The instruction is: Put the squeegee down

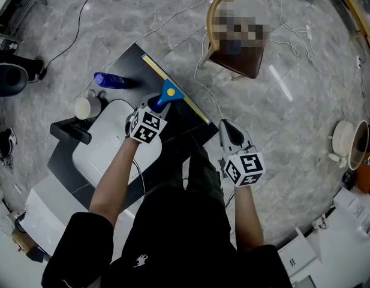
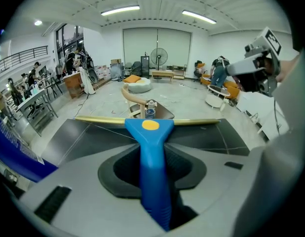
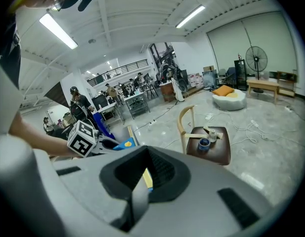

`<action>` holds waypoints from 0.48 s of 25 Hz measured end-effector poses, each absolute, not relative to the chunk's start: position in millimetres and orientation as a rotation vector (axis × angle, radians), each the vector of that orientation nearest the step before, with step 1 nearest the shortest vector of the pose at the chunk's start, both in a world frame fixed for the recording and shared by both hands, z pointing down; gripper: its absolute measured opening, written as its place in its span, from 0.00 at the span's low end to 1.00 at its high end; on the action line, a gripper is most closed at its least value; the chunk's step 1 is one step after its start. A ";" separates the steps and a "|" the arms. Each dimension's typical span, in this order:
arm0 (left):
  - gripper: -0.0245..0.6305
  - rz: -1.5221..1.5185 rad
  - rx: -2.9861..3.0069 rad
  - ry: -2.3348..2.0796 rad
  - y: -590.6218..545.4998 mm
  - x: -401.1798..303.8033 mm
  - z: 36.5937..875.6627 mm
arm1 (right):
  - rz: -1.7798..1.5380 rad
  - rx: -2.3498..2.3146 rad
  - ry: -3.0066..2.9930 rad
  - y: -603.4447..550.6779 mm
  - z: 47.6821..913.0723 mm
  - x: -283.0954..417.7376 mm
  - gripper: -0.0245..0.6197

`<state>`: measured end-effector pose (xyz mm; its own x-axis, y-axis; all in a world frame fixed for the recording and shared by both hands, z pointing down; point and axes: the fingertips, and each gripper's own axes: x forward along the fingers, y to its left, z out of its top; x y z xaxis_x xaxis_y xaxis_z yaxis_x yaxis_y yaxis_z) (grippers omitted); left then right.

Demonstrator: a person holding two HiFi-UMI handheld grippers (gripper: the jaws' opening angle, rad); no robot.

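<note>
- Blue squeegee (image 1: 170, 92) is gripped by its handle in the left gripper (image 1: 155, 105), with both jaws pressed on the handle.
- The yellow-dotted head and brass-coloured blade stick out past the jaw tips, away from the person.
- The blade runs crosswise to the gripper, over the far edge of the black tabletop (image 1: 180, 128). I can't tell whether it touches the top.
- The left gripper points steeply down at the tabletop, just beyond the white basin (image 1: 107, 152).
- The right gripper (image 1: 228, 129) sits off the right edge of the tabletop, well apart from the squeegee. Its jaws are together with nothing between them.
- The white basin is set in the tabletop on the near side of the squeegee. Only its pale inside shows.
- A white cup (image 1: 84, 107) stands upright at the basin's far left. Its contents can't be made out.
- A blue bottle (image 1: 110, 80) lies on its side on the tabletop, beyond the cup and left of the blade.
- A wooden chair (image 3: 184, 120) stands on the marble floor past the table. Its seat holds a small bottle (image 3: 212, 132) and a blue round tin or roll (image 3: 204, 144) side by side.
</note>
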<state>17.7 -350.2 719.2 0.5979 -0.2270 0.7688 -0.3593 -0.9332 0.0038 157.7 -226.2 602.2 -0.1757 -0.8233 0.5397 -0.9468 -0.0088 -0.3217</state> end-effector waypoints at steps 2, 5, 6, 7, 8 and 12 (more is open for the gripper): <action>0.23 1.255 2.656 -0.488 -350.6 18.1 720.3 | 0.947 1.883 -2.064 -226.7 602.5 158.6 0.04; 0.23 1.273 2.641 -0.483 -351.3 17.6 723.0 | 0.948 1.886 -2.064 -227.7 602.6 159.8 0.04; 0.24 1.277 2.636 -0.481 -351.4 17.8 723.6 | 0.949 1.887 -2.063 -227.8 602.6 160.8 0.04; 0.24 1.278 2.631 -0.479 -351.5 18.2 724.0 | 0.950 1.889 -2.062 -227.8 602.8 161.8 0.04; 0.24 1.278 2.628 -0.478 -351.8 18.7 724.2 | 0.952 1.889 -2.060 -227.8 603.2 162.7 0.04; 0.24 1.276 2.612 -0.475 -352.2 18.8 725.0 | 0.965 1.881 -2.064 -227.9 605.9 160.8 0.04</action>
